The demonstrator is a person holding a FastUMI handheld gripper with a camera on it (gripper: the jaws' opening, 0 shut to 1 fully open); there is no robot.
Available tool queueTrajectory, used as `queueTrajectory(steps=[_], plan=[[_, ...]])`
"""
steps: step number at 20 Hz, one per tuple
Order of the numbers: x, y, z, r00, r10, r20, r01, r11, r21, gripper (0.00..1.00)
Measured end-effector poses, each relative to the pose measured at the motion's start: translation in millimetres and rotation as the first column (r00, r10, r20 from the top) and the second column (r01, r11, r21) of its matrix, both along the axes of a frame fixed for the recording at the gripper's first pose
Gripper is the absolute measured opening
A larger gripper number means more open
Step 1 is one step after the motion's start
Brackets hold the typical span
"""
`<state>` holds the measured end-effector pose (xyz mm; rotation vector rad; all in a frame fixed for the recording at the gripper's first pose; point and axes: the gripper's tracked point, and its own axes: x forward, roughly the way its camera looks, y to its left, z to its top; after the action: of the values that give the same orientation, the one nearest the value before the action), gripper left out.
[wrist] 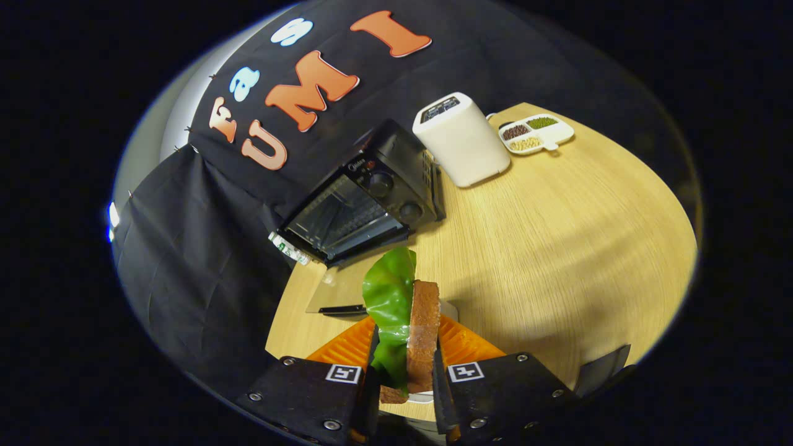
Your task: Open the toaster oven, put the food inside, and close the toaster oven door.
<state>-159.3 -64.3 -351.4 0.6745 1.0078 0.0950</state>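
The wooden surface [557,235] carries the toaster oven [365,198], door open, at eleven o'clock from the claw [406,371]. At one o'clock beyond it stand a white box [461,139] and a divided dish [536,133]. The claw is clamped on the sandwich [409,322], upright between its fingers.

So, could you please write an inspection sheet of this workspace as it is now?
Surface: light wooden table.
Job's things: black toaster oven, glass door folded down open; brown bread and green lettuce sandwich held upright.
Clutter: white box-shaped appliance; white divided dish of beans.
Grippers: gripper shut on the sandwich, just ahead of the open door.
Cables: nothing seen.
Surroundings: black cloth wall.
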Motion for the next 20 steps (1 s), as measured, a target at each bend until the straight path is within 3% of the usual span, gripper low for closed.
queueTrajectory(steps=[6,20], plan=[[30.6,30.8,22.0,0.991,-0.062,0.117,0.059,0.998,0.036,0.36],[130.7,137.8,-4.8,0.965,-0.202,0.168,0.167,0.965,0.201,0.36]])
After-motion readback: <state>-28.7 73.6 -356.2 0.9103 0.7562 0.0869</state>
